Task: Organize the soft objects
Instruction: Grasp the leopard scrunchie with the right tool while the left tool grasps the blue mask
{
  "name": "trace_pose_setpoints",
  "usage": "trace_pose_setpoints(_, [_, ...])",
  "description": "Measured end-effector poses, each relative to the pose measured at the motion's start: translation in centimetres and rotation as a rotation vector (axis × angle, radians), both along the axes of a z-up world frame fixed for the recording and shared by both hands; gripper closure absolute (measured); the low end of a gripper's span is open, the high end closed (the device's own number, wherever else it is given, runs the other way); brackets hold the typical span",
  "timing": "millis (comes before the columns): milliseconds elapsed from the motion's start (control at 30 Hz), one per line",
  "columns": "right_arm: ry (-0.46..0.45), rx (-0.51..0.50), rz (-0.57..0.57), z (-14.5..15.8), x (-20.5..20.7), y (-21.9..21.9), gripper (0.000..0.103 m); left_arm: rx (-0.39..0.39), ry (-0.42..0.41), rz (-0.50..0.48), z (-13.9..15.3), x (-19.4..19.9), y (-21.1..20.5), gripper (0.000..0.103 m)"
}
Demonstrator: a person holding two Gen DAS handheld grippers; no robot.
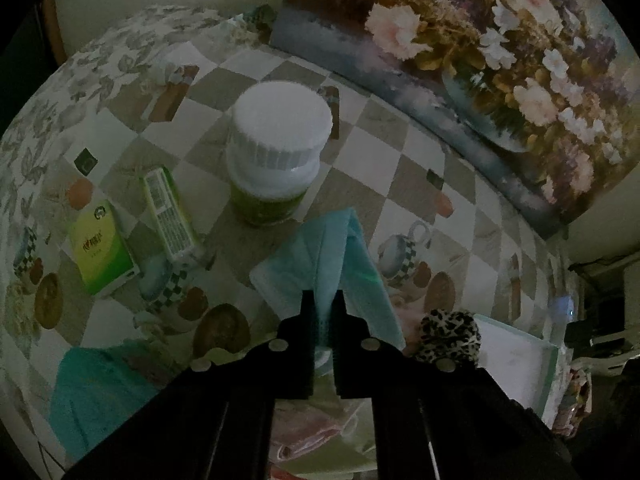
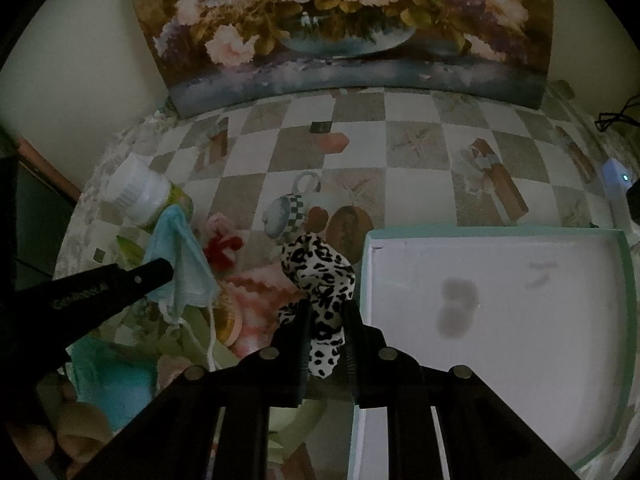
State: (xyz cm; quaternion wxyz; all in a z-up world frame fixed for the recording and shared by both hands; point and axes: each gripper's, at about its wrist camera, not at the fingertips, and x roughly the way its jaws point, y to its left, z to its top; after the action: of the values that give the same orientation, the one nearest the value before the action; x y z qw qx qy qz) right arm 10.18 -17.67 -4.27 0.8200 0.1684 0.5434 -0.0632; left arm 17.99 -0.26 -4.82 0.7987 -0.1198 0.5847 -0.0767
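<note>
A light blue face mask (image 1: 332,248) hangs pinched between the fingers of my left gripper (image 1: 323,296), lifted over the checkered tablecloth. The right wrist view shows the same mask (image 2: 184,256) drooping from that gripper's dark fingertip (image 2: 166,271). My right gripper (image 2: 326,304) is shut on a leopard-print scrunchie (image 2: 316,268), just left of a shallow white box with a mint rim (image 2: 500,235). The scrunchie (image 1: 448,332) and box (image 1: 516,356) also show at the lower right of the left wrist view.
A green jar with a white lid (image 1: 280,140) stands behind the mask, two green tissue packs (image 1: 104,252) to its left. A teal cloth (image 1: 92,392), a pink mask (image 2: 256,296) and a red scrunchie (image 2: 222,248) lie nearby. A flower painting (image 2: 340,20) leans against the wall.
</note>
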Motion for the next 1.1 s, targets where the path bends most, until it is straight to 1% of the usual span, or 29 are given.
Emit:
trace_pose_setpoints(267, [-0.012, 0.012, -0.001, 0.4, -0.1, 0.0, 0.087, -0.005, -0.03, 0.008, 1.1, -0.2, 0.3, 0.097])
trace_pose_setpoints(300, [-0.017, 0.012, 0.0, 0.5, -0.1, 0.0, 0.091, -0.006, -0.033, 0.008, 1.2, -0.2, 0.3, 0.097])
trace_pose_setpoints(467, [-0.037, 0.012, 0.006, 1.2, -0.3, 0.2, 0.091, -0.012, -0.056, 0.01, 2.1, -0.4, 0.5, 0.097])
trace_pose_setpoints(533, [-0.038, 0.012, 0.012, 1.1, -0.2, 0.4, 0.094, -0.016, -0.065, 0.011, 2.5, -0.5, 0.6, 0.097])
trace_pose_setpoints(700, [-0.045, 0.034, 0.003, 1.1, -0.3, -0.1, 0.094, -0.016, -0.09, 0.01, 3.7, -0.8, 0.7, 0.097])
trace_pose_setpoints(767, [-0.056, 0.049, 0.005, 1.3, -0.3, -0.2, 0.092, -0.007, -0.097, 0.009, 4.2, -0.9, 0.8, 0.097])
trace_pose_setpoints(900, [-0.058, 0.073, 0.023, 1.4, -0.2, 0.1, 0.09, -0.006, -0.088, 0.025, 4.2, -1.0, 1.5, 0.097])
trace_pose_setpoints(933, [-0.053, 0.081, 0.034, 1.2, -0.1, 0.4, 0.083, -0.009, -0.085, 0.03, 4.1, -1.0, 1.6, 0.097])
trace_pose_setpoints(967, [-0.047, 0.084, 0.039, 1.0, 0.0, 0.6, 0.079, -0.011, -0.081, 0.035, 4.0, -0.9, 1.8, 0.097])
trace_pose_setpoints(1000, [-0.04, 0.084, 0.042, 0.8, 0.1, 0.8, 0.068, -0.013, -0.077, 0.038, 4.0, -0.9, 2.0, 0.097])
trace_pose_setpoints(1033, [-0.033, 0.081, 0.043, 0.6, 0.1, 0.9, 0.062, -0.015, -0.075, 0.04, 3.9, -0.9, 2.0, 0.097])
trace_pose_setpoints(1100, [-0.016, 0.081, 0.044, 0.1, 0.1, 1.0, 0.061, -0.02, -0.071, 0.042, 3.8, -0.9, 2.1, 0.097])
